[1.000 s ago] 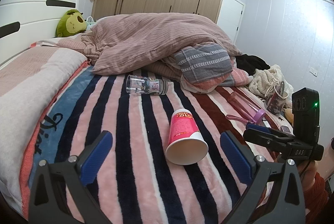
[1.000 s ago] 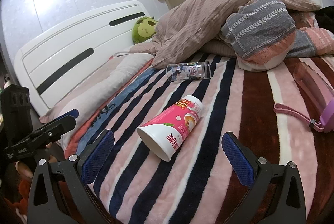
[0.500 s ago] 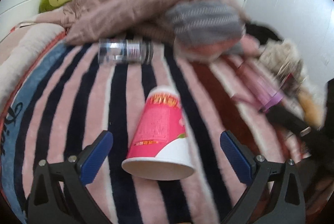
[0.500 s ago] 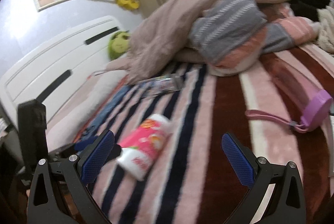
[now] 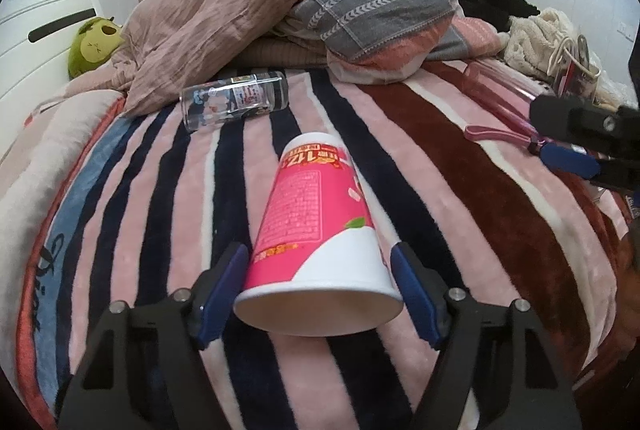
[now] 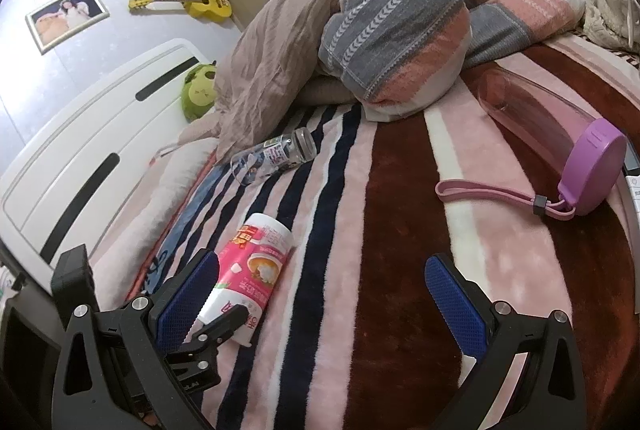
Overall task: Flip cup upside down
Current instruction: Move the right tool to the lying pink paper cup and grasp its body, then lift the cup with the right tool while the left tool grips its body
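I have the left gripper (image 5: 318, 288) low in the left wrist view, its blue pads flanking the wide rim of the pink-and-white paper cup (image 5: 316, 226), which lies on its side at centre frame on the striped plush bed blanket (image 5: 460, 189). Whether the pads touch yet I cannot tell. The right gripper (image 6: 320, 300) hangs spread and empty at the bottom of its view. My worry: squeezing the thin rim could crush it or squirt the cup forward toward the clear glass jar (image 5: 234, 101), and the soft blanket may tip it once inverted.
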